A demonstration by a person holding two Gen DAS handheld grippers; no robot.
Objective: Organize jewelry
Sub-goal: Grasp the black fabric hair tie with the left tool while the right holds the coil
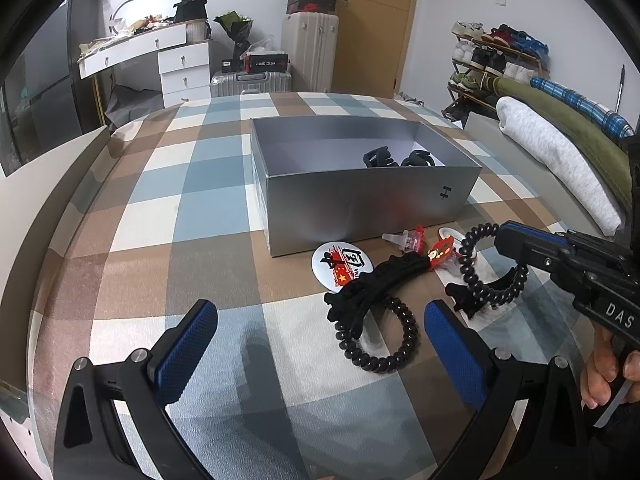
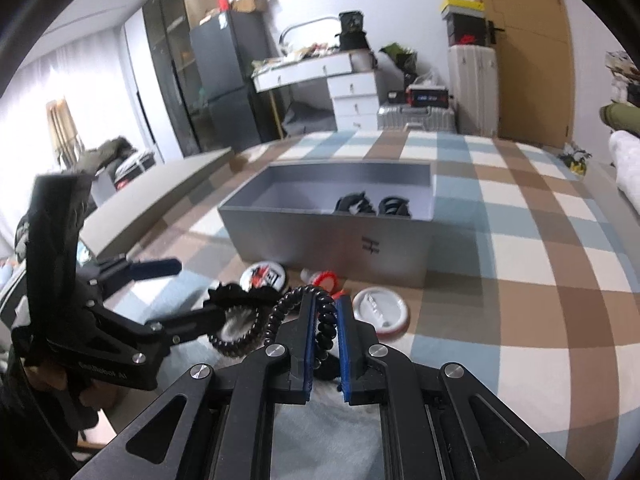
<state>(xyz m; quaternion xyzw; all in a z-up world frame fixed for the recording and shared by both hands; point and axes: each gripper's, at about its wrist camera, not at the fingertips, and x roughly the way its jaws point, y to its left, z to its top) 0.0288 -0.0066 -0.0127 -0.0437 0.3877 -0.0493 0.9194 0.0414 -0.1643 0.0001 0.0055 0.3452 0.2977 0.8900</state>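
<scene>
A grey open box (image 1: 360, 204) stands on the checked cloth with two black hair claws (image 1: 398, 157) inside; it also shows in the right wrist view (image 2: 328, 236). My right gripper (image 2: 325, 308) is shut on a black spiral hair tie (image 1: 490, 270), lifted just above the cloth in front of the box (image 2: 304, 304). My left gripper (image 1: 320, 340) is open and empty, low over the cloth. Between its fingers lie another black spiral hair tie (image 1: 380, 340) and a black ruffled hair clip (image 1: 376, 284).
A round badge (image 1: 342, 266), a red-and-clear clip (image 1: 408, 238), a red cartoon clip (image 1: 442, 252) and a black claw (image 1: 476, 300) lie in front of the box. A white round lid (image 2: 380, 310) lies nearby. Folded blankets (image 1: 560, 160) sit at the right.
</scene>
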